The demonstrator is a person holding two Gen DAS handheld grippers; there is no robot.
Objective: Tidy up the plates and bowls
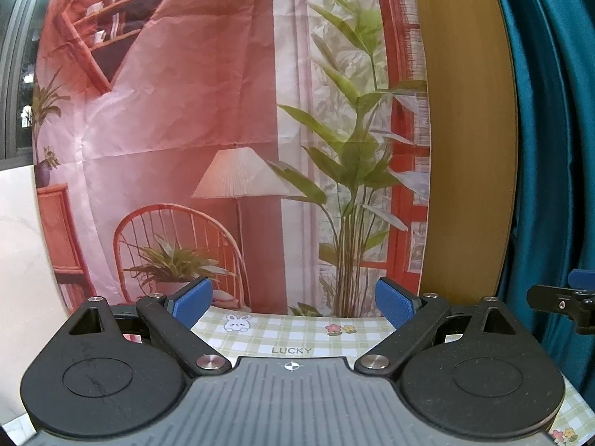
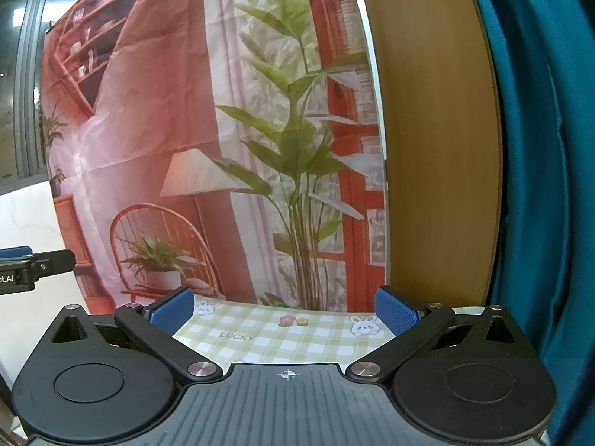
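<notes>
Facing a printed backdrop, checked tablecloth below, left tongs spread, right tongs spread, teal curtain alongside.

Two grippers, one checked tablecloth, one printed backdrop, one teal curtain.

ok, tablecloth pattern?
The tablecloth is a green-and-white check printed with bunnies, flowers and "LUCKY"; it shows best in the right wrist view.
</notes>
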